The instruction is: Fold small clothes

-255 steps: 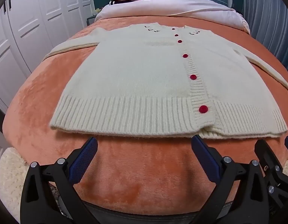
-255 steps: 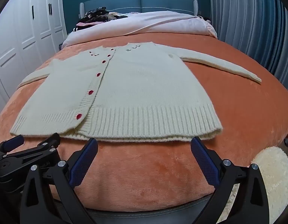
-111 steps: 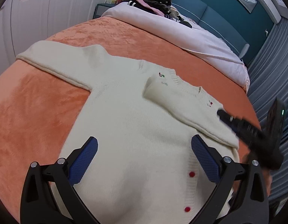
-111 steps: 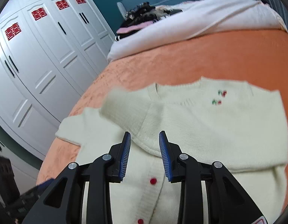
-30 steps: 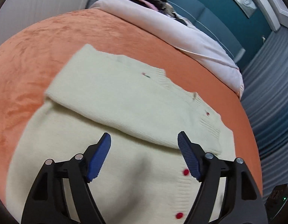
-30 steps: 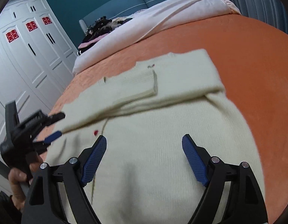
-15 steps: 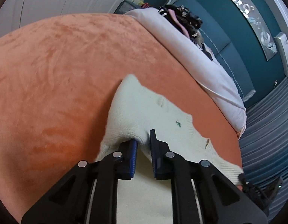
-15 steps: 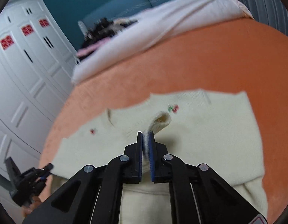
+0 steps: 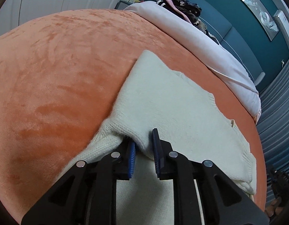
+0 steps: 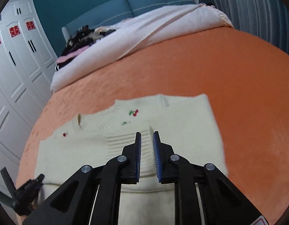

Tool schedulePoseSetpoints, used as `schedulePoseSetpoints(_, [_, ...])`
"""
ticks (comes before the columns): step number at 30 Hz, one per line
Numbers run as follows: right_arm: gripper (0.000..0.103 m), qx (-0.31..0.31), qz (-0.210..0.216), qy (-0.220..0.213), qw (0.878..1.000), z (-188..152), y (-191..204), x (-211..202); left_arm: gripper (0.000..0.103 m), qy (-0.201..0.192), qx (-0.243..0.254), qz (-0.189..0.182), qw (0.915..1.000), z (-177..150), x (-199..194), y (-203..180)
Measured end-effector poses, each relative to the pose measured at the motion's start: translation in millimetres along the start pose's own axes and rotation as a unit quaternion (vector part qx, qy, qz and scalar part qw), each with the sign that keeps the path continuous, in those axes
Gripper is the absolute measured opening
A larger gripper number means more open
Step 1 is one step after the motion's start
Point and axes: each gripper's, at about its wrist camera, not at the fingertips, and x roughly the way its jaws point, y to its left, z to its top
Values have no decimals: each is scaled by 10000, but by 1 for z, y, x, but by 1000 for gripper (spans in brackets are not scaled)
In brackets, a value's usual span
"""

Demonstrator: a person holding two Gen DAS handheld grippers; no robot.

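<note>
A cream knit cardigan (image 9: 172, 101) lies on the orange bed cover with both sleeves folded in over its chest. My left gripper (image 9: 144, 136) pinches a raised fold at the cardigan's left shoulder edge. Cloth fills the narrow gap while the jaws are opening slightly. In the right wrist view the cardigan (image 10: 191, 127) shows its cherry embroidery (image 10: 134, 112). The ribbed sleeve cuff (image 10: 123, 140) lies flat on the chest. My right gripper (image 10: 146, 133) hovers just over that cuff. Its jaws are opening, a small gap apart, with nothing pressed between them.
The orange bed cover (image 10: 210, 65) spreads wide around the cardigan. A pale duvet (image 10: 144, 30) and a pile of dark clothes (image 10: 78, 37) lie at the head of the bed. White wardrobes (image 10: 16, 60) stand left and grey curtains (image 10: 257, 5) right. The left gripper (image 10: 28, 191) shows low left.
A second ago both grippers were wide open over the cardigan. Both then closed on cloth. Now the right jaws have parted and the cuff lies flat; the left still pinches the shoulder fold.
</note>
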Motion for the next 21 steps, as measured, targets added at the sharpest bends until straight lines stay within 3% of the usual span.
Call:
schedulePoseSetpoints(3, [16,-869,123,313,9956,-5,50,29,17,-61,95,49,9999,-2,1,0])
schedulePoseSetpoints(6, [16,-989,-156,1270,9868,-29,53,96,18,-71,72,3,9999,-1,0,3])
schedulePoseSetpoints(8, [10,-864,-175,1063,9904,-27,51,99,18,-87,62,-34,9999,-2,0,5])
schedulePoseSetpoints(11, [14,-243,272,799,9961,-15,45,78,18,-128,66,-60,9999,-4,0,5])
schedulePoseSetpoints(12, [14,-233,197,700,9971,-16,44,76,19,-138,69,-67,9999,-4,0,5])
schedulePoseSetpoints(14, [15,-389,-216,1150,9924,-27,36,102,20,-147,72,-83,9998,-5,1,6])
schedulePoseSetpoints(17, [11,-340,-99,1111,9932,-28,30,94,21,-116,71,-90,9999,-3,1,5])
schedulePoseSetpoints(19, [23,13,82,1064,9943,-25,21,68,24,37,91,-132,9999,1,-2,4])
schedulePoseSetpoints(21, [28,28,217,861,9960,-26,10,21,34,171,243,-166,9994,2,-20,3])
